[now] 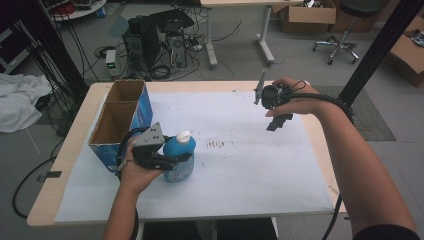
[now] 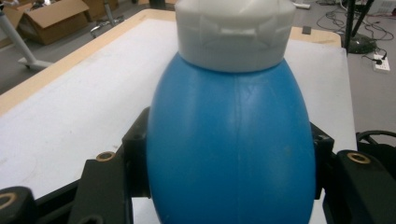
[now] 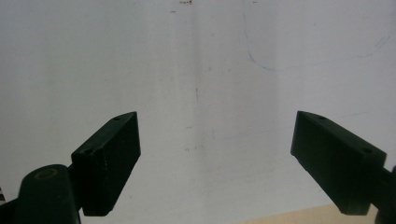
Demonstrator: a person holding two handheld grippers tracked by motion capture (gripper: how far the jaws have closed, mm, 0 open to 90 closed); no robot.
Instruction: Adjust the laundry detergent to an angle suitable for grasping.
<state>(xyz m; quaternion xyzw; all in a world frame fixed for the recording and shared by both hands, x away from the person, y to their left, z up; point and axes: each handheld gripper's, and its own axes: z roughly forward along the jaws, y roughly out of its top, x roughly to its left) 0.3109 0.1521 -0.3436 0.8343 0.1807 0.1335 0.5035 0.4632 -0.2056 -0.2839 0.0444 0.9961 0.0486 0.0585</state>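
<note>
A blue bottle (image 1: pixel 179 159) with a white cap stands upright on the white sheet, just right of the cardboard box. My left gripper (image 1: pixel 172 160) is shut on its body from the left side. In the left gripper view the bottle (image 2: pixel 231 140) bulges between both black pads (image 2: pixel 137 154), which press its sides. My right gripper (image 1: pixel 278 121) hangs over the far right part of the sheet, pointing down. In the right gripper view its jaws stand wide apart over bare white sheet (image 3: pixel 210 93), and the right gripper (image 3: pixel 215 140) holds nothing.
An open cardboard box (image 1: pixel 120 120) with two compartments stands at the table's left edge. The white sheet (image 1: pixel 240 165) covers most of the wooden table (image 1: pixel 45 210). Computer towers, cables and a chair are on the floor beyond the far edge.
</note>
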